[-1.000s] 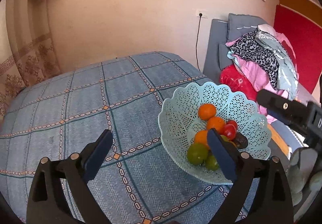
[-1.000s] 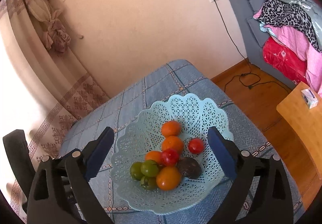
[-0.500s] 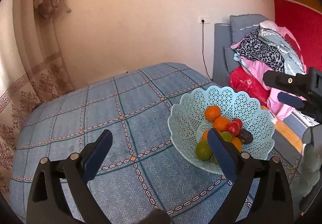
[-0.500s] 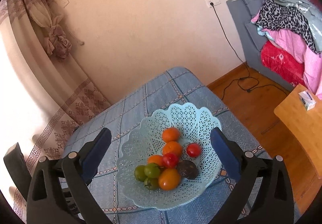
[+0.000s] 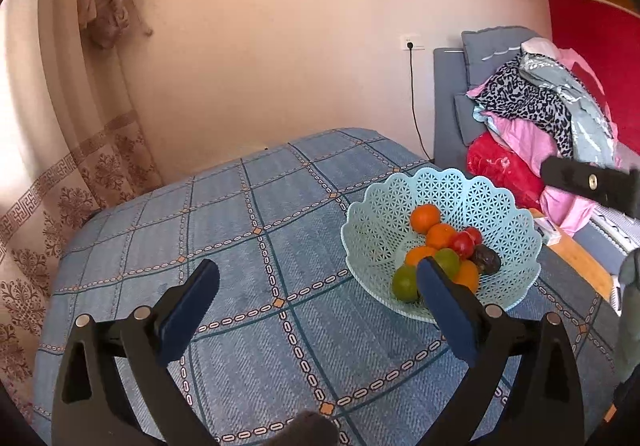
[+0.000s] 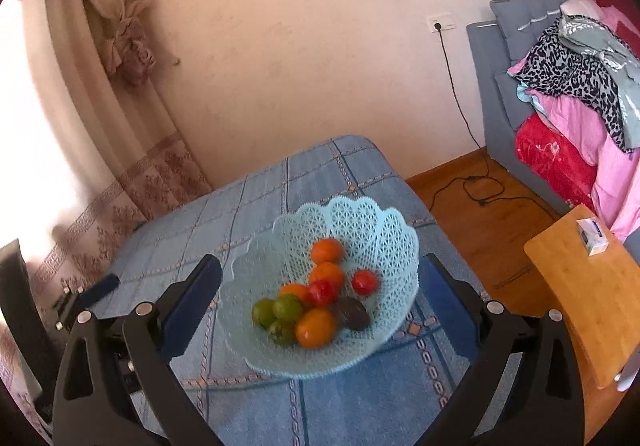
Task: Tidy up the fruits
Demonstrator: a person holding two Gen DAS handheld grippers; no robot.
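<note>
A light blue lattice basket (image 5: 492,205) (image 6: 372,221) stands on the blue checked tablecloth (image 5: 260,230) near its right edge. It holds several fruits: oranges (image 5: 425,217) (image 6: 327,250), red tomatoes (image 5: 462,245) (image 6: 365,282), green fruits (image 5: 405,284) (image 6: 287,307) and a dark one (image 5: 486,260) (image 6: 351,313). My left gripper (image 5: 318,278) is open and empty, above the cloth left of the basket. My right gripper (image 6: 320,274) is open and empty, raised above the basket. Part of the right gripper shows at the left wrist view's right edge (image 5: 588,181).
A grey sofa (image 6: 496,93) piled with clothes (image 6: 576,85) stands at the right. A wooden side table (image 6: 580,294) with a small box (image 6: 592,236) is right of the table. A power cord (image 6: 472,181) lies on the floor. Curtains (image 5: 80,149) hang at the left.
Both grippers have pulled back and up from the basket, which now looks smaller and farther. Both stay open. The fruits have not moved.
</note>
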